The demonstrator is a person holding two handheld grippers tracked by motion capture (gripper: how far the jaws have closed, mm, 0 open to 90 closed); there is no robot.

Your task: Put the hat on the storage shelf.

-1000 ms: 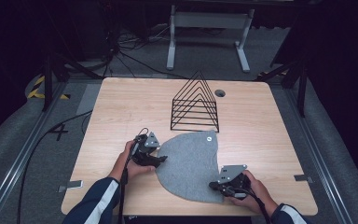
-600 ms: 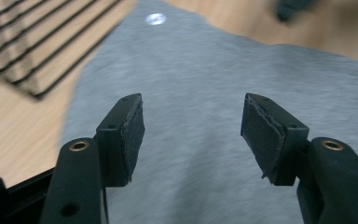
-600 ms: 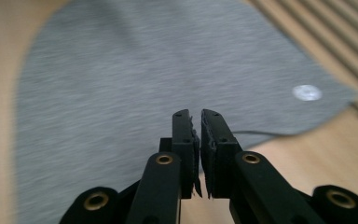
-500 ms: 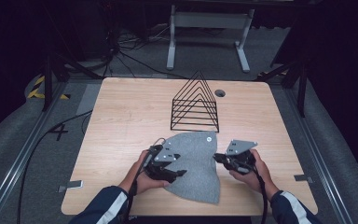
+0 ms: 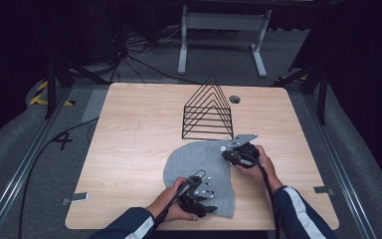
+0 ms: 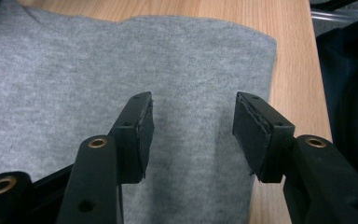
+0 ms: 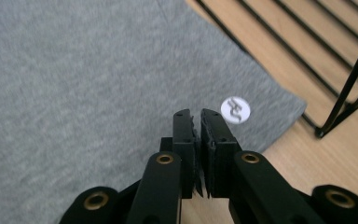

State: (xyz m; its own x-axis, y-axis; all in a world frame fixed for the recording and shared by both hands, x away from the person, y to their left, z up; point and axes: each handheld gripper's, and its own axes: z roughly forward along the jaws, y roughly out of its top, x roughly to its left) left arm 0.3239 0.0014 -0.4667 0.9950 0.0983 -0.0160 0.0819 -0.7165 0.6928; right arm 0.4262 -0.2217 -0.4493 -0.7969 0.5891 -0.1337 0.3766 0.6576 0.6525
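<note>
Mid-fold, by my guess: the left tool (image 6: 193,133) hung released over the grey cloth (image 5: 194,162) at 6 o'clock — the right tool (image 7: 196,140) clenched, seemingly pinching nothing; next, grasp an edge.

The high view is bright in the middle and very dark all around. Light falls from above onto the wooden table (image 5: 129,149), so the wood looks pale and clear. The room behind and at both sides is almost black, and little can be seen there. This picture is a bit soft, so small things look fuzzy. Shadows on the table are faint and short.

The left gripper view is well lit and even. The grey cloth (image 6: 74,70) looks sharp enough to see its weave. The near black parts at the bottom are a little blurry.

The right gripper view is bright too. The wire rack (image 7: 307,51) looks soft and out of focus.
</note>
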